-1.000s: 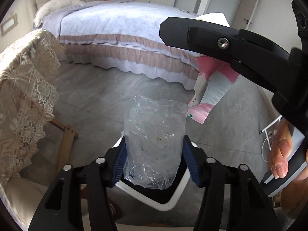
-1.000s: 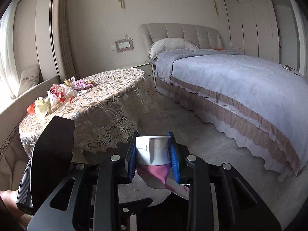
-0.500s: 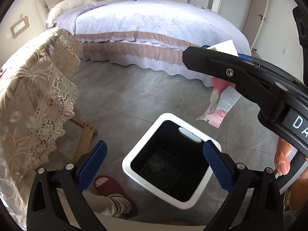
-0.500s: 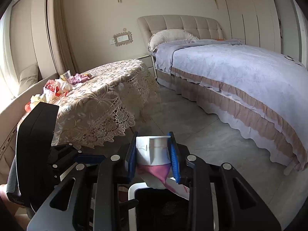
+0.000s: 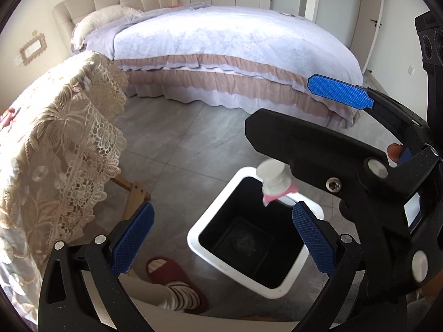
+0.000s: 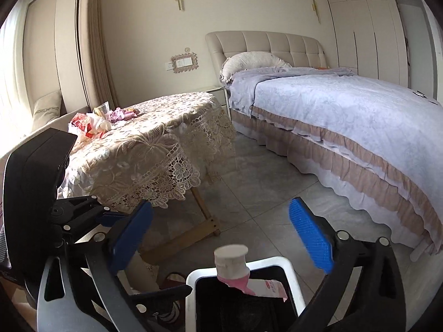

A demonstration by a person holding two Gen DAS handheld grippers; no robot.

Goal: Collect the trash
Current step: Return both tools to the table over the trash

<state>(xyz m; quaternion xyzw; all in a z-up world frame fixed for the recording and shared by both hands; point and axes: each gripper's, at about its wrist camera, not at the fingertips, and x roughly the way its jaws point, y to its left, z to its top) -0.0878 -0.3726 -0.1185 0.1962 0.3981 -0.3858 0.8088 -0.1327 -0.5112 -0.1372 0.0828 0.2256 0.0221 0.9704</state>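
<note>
Over the white square plastic bin with a black inside (image 6: 288, 269), the pink-and-white squeeze pouch with a white cap (image 6: 235, 265) drops free between the right tongs (image 6: 220, 236), spread wide. The left tongs (image 5: 218, 239) gape empty above the bin. Next, judging by the litter remaining: the lace-covered table (image 6: 155, 127) beyond the bin.

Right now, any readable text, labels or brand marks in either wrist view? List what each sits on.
None can be read.
Pink-and-white squeeze tube with white cap, dropping over the white-rimmed black trash bin: a small red mark and print, too blurred to read.
Black body of the right gripper, top edge in the left wrist view: embossed lettering, cut off and illegible.
Small screen on that gripper: blank glare.
</note>
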